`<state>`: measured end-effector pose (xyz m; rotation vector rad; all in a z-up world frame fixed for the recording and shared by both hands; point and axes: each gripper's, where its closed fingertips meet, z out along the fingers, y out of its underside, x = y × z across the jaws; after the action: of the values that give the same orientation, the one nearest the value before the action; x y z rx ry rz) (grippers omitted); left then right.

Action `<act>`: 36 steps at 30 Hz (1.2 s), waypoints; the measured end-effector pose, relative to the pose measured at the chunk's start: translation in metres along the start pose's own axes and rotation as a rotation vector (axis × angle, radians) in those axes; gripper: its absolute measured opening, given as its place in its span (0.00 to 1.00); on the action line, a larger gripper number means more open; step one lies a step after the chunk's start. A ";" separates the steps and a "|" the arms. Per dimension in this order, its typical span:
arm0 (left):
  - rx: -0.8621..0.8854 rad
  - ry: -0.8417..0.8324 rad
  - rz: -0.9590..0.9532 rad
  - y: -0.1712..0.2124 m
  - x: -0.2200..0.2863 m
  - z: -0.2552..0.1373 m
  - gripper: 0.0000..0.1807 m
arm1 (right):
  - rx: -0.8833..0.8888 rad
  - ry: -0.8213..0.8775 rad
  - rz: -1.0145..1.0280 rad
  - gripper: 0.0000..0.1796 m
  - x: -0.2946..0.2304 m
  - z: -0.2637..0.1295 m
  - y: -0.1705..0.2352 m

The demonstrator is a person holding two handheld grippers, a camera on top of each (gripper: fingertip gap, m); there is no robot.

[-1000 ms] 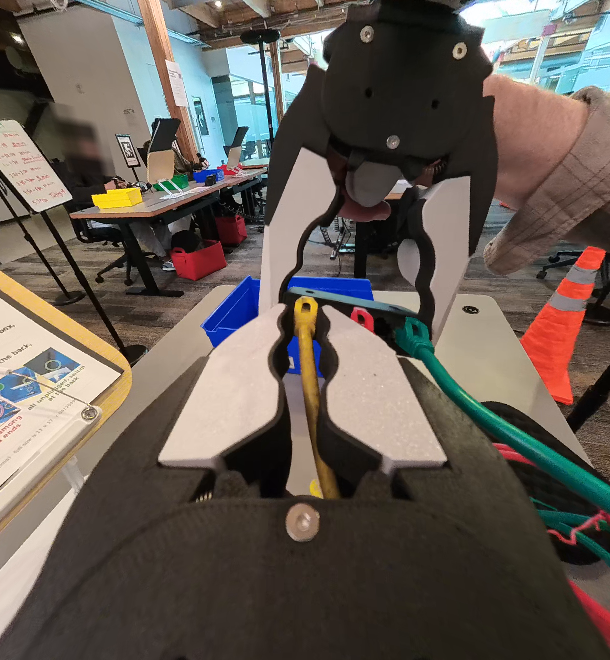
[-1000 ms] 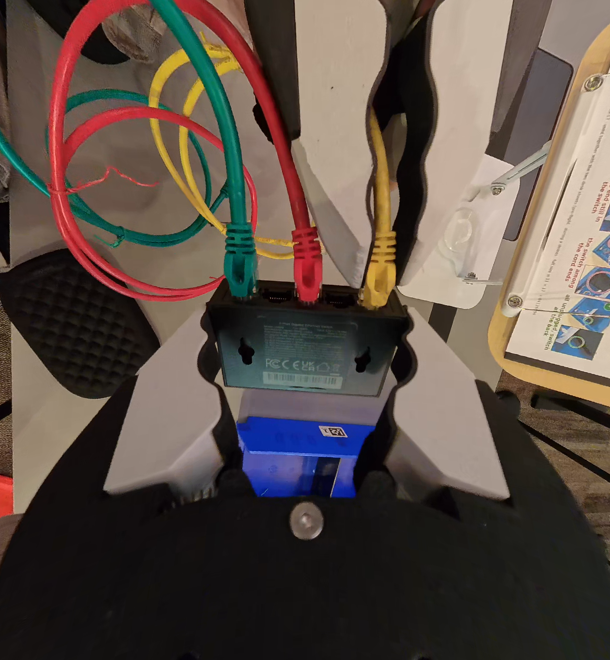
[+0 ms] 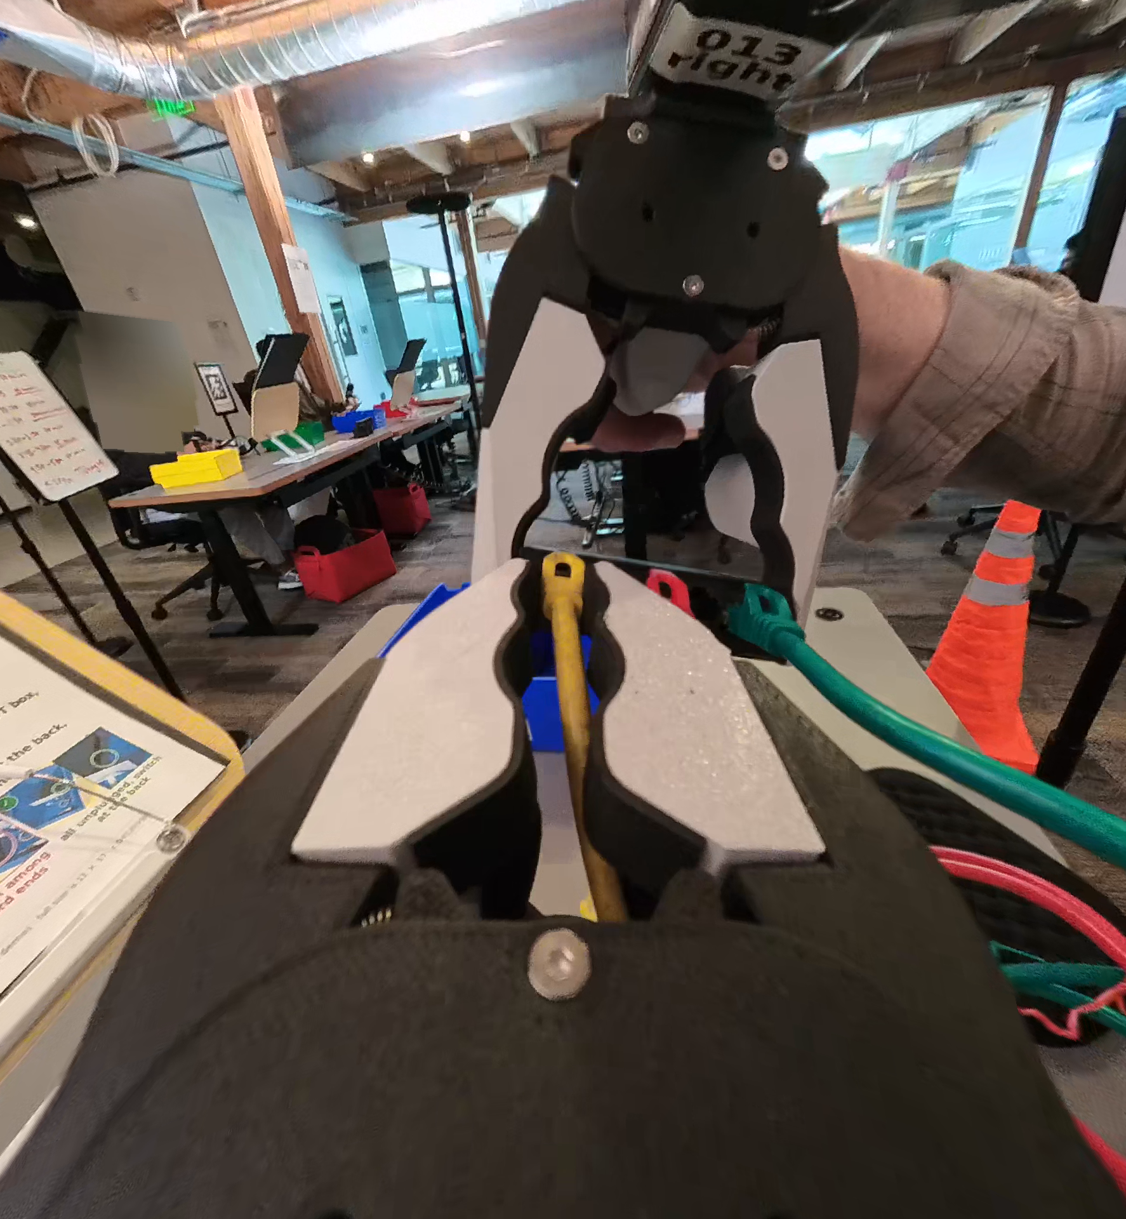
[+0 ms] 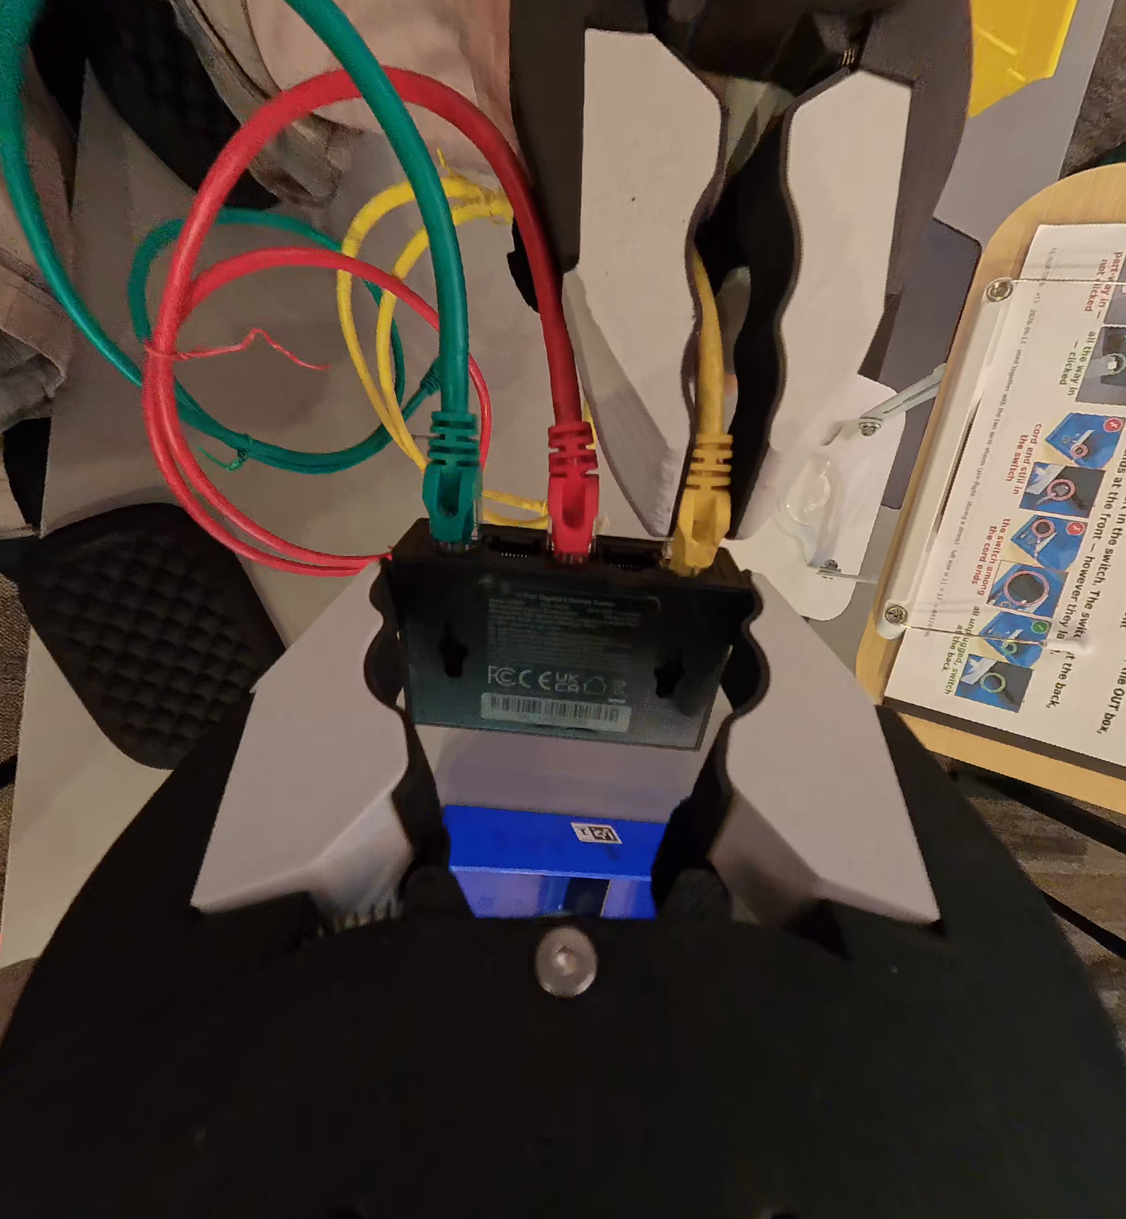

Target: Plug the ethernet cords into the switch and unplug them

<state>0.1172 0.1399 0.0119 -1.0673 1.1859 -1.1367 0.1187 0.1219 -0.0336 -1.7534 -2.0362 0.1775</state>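
The right hand-held gripper (image 4: 563, 659) is clamped on both sides of the black ethernet switch (image 4: 567, 659), holding it above the desk (image 4: 85, 791) and a blue bin (image 4: 547, 864). The green cord (image 4: 453, 475), red cord (image 4: 572, 475) and yellow cord (image 4: 705, 488) are seated in its ports. The left hand-held gripper (image 3: 563, 613) is closed on the yellow cord just behind its plug. An instruction sheet (image 4: 1042, 501) lies nearby.

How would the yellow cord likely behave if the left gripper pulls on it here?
The yellow cord probably flexes rather than stays stiff: its slack lies in loose loops. Its plug sits in the switch, so the switch may tug against the right gripper.
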 end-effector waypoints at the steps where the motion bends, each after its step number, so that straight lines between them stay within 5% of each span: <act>1: 0.012 0.010 -0.008 -0.001 0.000 0.000 0.07 | 0.007 0.001 0.002 0.54 0.000 -0.001 -0.001; 19: -0.012 0.074 0.027 0.020 -0.004 0.007 0.07 | -0.021 0.004 0.063 0.55 -0.001 0.016 0.018; 30: -0.085 0.063 0.029 0.020 -0.025 -0.027 0.19 | -0.053 0.101 0.222 0.55 -0.010 0.035 0.061; 36: -0.391 0.160 0.075 0.067 0.001 -0.021 0.41 | -0.009 0.175 0.407 0.55 -0.019 0.054 0.089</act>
<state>0.1020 0.1471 -0.0567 -1.2279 1.6075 -0.9671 0.1793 0.1300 -0.1207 -2.0929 -1.5449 0.1335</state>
